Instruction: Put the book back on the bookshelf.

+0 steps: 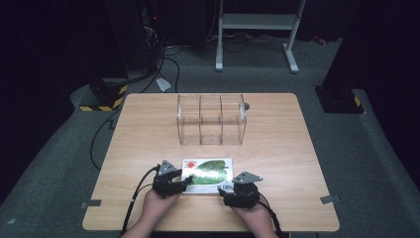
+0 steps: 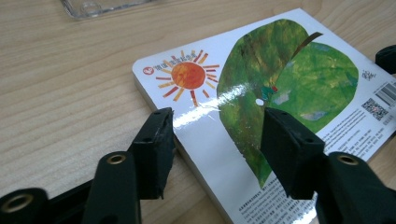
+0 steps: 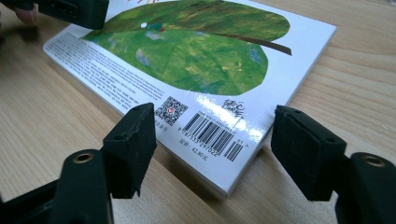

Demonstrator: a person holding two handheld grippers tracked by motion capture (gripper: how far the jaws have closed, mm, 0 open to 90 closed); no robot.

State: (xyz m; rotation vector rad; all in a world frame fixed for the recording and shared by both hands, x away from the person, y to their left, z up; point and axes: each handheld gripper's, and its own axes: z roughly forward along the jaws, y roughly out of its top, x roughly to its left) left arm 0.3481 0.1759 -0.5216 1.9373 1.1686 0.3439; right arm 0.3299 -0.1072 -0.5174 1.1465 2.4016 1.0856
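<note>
While book (image 1: 207, 175) lies flat betw. both, left hand-held gripper (image 1: 185, 181) & right hand-held gripper (image 1: 221, 191) gape, unclamped.

Light wood table (image 1: 148, 148). Flat on it near the front edge: a picture book (image 1: 208, 174), back cover up, green leaf and barcode showing. Farther back, centre: clear plastic organizer (image 1: 211, 119) with three compartments, standing upright.

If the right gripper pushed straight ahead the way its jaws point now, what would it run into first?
Most likely the book: its barcode corner lies just ahead of the right gripper, between the open jaws. How far above the table the jaws sit is unclear.
</note>
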